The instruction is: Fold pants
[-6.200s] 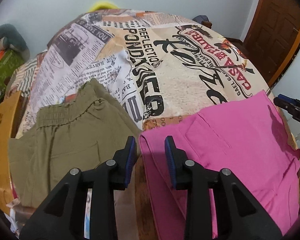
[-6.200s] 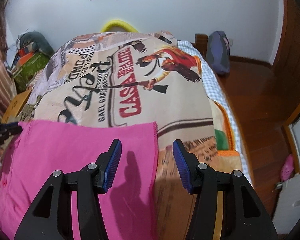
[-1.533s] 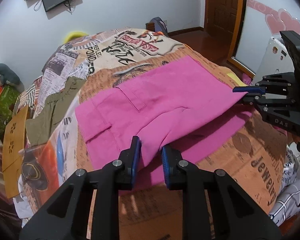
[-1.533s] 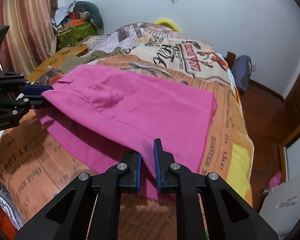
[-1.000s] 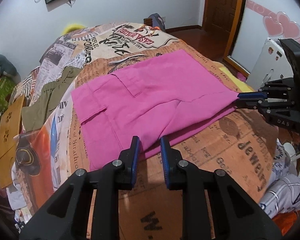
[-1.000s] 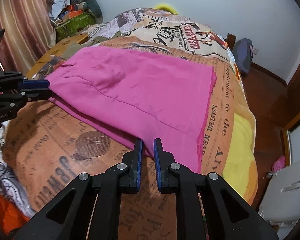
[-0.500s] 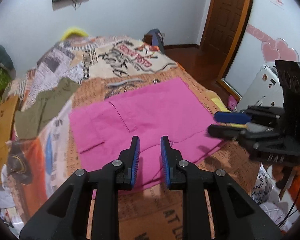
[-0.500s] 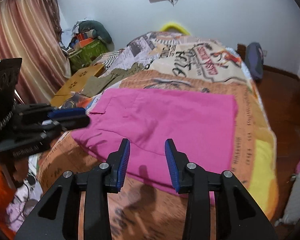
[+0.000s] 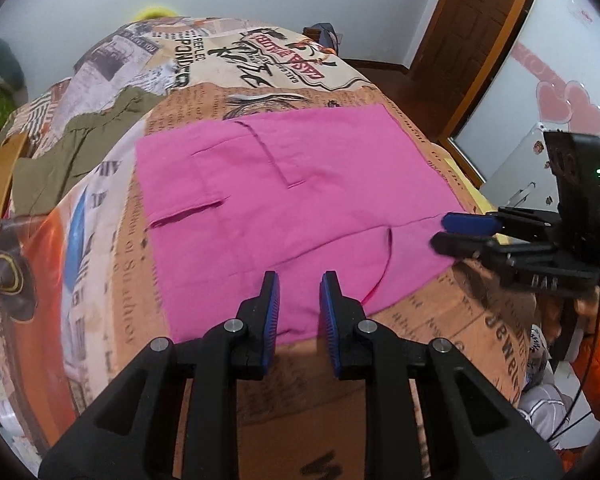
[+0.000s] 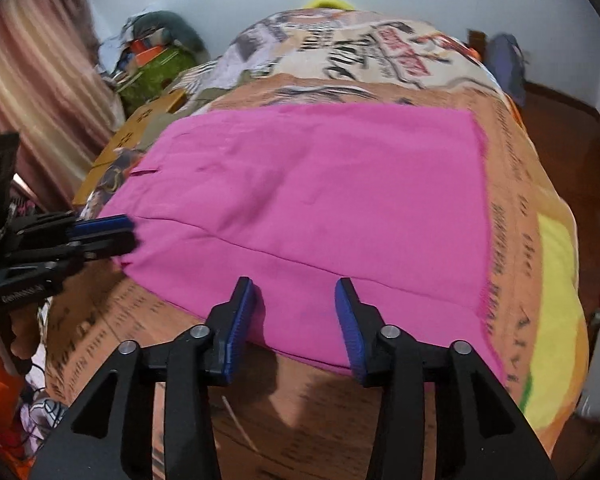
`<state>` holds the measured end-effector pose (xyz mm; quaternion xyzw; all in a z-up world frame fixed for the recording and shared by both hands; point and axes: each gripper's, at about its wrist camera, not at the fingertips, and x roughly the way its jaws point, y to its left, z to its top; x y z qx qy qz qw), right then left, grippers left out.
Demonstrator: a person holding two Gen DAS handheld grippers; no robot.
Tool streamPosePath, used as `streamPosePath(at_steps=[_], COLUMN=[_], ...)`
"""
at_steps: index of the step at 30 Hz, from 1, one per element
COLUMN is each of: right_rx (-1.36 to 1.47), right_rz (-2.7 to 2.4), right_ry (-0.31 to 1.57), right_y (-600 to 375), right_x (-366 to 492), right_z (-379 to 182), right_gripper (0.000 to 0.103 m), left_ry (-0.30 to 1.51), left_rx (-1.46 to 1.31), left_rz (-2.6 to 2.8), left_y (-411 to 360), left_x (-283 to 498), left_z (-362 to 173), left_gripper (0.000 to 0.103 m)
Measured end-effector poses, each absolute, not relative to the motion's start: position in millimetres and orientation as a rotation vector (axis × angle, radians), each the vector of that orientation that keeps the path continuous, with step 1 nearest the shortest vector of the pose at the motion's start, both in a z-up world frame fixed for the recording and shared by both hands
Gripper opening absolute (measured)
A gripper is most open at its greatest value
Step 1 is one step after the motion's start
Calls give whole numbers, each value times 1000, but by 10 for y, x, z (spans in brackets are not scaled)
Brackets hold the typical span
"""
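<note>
Now the pink pants (image 9: 292, 184) lie folded once on the bed (image 9: 452, 320), one layer resting on the other, with the lower edge peeking out along the side nearest you. That overlap suggests the first fold has been laid down. Your left gripper (image 9: 296, 300) hovers over the near edge with its fingers slightly parted and nothing between them. Your right gripper (image 10: 294, 312) also hangs above the near edge; its fingers have just been opening, they stand apart now, and no cloth is caught in them. Both tools point steeply down at the fabric, likely so you can check the fold or pick a new edge.

The bed wears a cover printed like old newspapers in tan, cream and orange. An olive garment (image 9: 72, 152) sits beyond the pants to the left, well apart. A cardboard box (image 10: 140, 128) stands at the far left side. The room has pale walls, a wooden door (image 9: 476, 40), a striped curtain (image 10: 32, 92) and a dark wood floor.
</note>
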<state>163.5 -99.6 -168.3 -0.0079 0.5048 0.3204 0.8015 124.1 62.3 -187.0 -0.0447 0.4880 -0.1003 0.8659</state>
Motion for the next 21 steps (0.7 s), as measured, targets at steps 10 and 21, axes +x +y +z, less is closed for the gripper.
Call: streamPosePath(at_steps=[10, 21], right_rx=[15, 12], right_rz=[497, 467], right_ry=[1124, 1061], right_y=[-1610, -1799], right_x=[1649, 1656], right_z=[-1830, -1530], right_gripper=[42, 43], left_ry=[1022, 972], left_rx=[-113, -158], left_rz=[-153, -110], left_y=[830, 1056], left_x=[1012, 1115], left_z=[-1881, -1541], left_gripper=[29, 36])
